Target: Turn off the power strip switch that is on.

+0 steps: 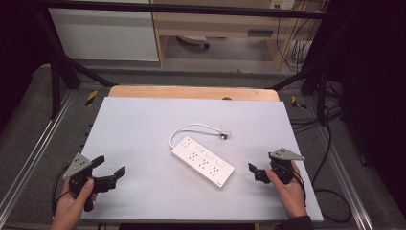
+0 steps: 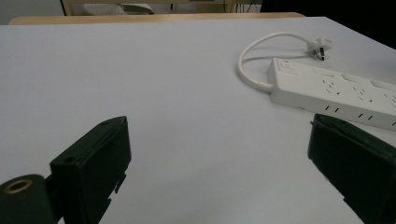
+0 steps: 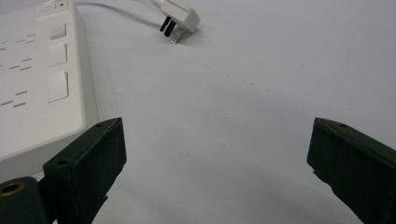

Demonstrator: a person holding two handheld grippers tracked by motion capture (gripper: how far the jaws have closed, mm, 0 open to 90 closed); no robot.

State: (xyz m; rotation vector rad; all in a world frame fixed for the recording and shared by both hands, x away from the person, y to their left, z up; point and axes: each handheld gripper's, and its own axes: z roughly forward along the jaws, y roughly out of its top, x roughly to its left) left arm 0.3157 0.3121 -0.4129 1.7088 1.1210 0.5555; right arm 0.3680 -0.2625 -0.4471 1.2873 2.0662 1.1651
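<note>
A white power strip [image 1: 203, 162] lies slantwise in the middle of the pale grey table [image 1: 143, 129]. Its white cable [image 1: 191, 128] loops back to a plug [image 1: 224, 133] lying loose on the surface. My left gripper [image 1: 111, 165] sits at the near left, held in a hand, jaws open and pointing toward the strip. In the left gripper view the gripper [image 2: 217, 126] has bare table between its jaws, with the strip [image 2: 336, 91] and the plug [image 2: 322, 46] ahead to the right. My right gripper [image 1: 261, 168] rests near the strip's right end, open. The right gripper view shows this gripper [image 3: 217, 123] empty, the strip [image 3: 37, 84] at left, the plug [image 3: 180, 18] beyond.
A wooden board edge [image 1: 191, 92] runs along the far side of the table. Black frame bars [image 1: 62, 67] stand at both back corners. Loose cables [image 1: 330, 191] lie on the floor to the right of the table.
</note>
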